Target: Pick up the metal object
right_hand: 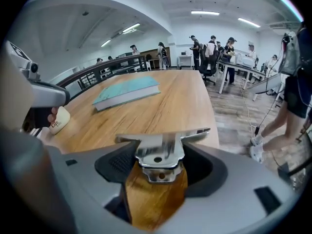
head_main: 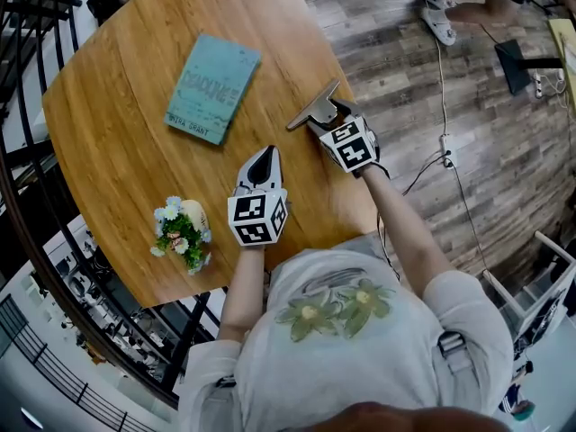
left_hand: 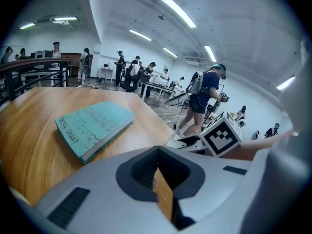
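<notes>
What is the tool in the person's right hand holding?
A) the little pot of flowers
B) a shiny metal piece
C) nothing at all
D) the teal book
B: the right gripper is closed on the shiny metal piece, while the teal book lies flat on the table and the pot of flowers stands untouched.
</notes>
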Motion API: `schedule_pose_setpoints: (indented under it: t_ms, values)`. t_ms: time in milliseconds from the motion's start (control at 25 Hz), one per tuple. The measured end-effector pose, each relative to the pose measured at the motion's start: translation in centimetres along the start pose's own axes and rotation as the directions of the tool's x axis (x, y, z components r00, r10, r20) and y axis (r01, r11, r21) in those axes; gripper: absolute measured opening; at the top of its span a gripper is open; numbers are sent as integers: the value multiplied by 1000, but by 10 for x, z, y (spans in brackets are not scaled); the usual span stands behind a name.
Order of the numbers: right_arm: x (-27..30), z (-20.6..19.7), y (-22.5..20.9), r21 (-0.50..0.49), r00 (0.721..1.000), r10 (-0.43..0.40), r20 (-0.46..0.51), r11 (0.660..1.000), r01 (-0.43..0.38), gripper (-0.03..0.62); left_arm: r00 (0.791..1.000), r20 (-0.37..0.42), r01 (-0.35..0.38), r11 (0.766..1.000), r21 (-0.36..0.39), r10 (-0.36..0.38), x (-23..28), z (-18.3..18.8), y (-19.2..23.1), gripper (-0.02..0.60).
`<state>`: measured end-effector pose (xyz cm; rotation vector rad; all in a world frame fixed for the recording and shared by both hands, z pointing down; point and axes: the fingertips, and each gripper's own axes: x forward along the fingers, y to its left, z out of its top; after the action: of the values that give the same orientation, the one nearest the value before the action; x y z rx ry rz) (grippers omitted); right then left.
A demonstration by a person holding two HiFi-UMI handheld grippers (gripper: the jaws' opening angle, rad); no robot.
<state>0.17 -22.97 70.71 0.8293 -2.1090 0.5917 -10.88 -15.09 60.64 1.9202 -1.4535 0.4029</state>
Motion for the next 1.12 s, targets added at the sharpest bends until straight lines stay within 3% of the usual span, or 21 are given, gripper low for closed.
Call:
schedule_pose_setpoints:
  t_ms: [240, 1120]
  values:
    - [5, -3, -3, -32, 999, -35, -16, 999, 35, 295, 1000, 2, 2, 1000, -4, -2, 0, 1, 3, 12]
    - [-20, 4, 1, -62, 999, -35, 2, 997, 35, 287, 1000, 16, 7, 1000, -6, -7, -11, 1, -1, 12]
